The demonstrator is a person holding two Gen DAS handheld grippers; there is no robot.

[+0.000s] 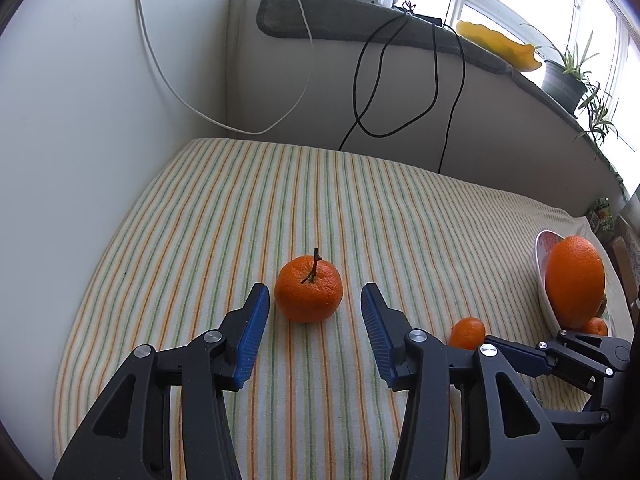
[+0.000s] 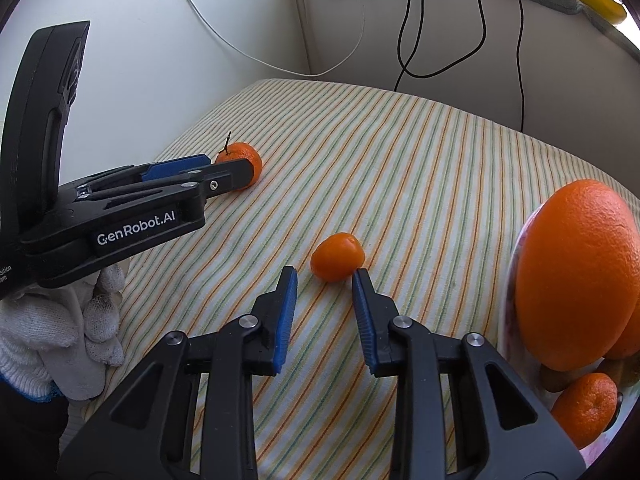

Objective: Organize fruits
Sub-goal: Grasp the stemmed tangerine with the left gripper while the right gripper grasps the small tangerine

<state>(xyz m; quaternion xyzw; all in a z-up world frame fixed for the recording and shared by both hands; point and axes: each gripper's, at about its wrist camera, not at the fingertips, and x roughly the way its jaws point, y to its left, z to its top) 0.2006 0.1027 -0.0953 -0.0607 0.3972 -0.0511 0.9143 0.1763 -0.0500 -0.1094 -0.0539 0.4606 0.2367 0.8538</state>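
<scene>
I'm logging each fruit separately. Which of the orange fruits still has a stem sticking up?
The mandarin between the open left claw's fingers: a thin dark stem stands on top. The small fruit by the right claw and the big orange show none.

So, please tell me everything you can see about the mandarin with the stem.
The mandarin is round, slightly flattened, bright orange with dimpled peel. A thin dark stem stands up from its top. It looks whole and rests upright on the striped cloth. The left tool is open around it, a blue pad on each side, with gaps visible, so nothing but the cloth seems to touch it.
</scene>
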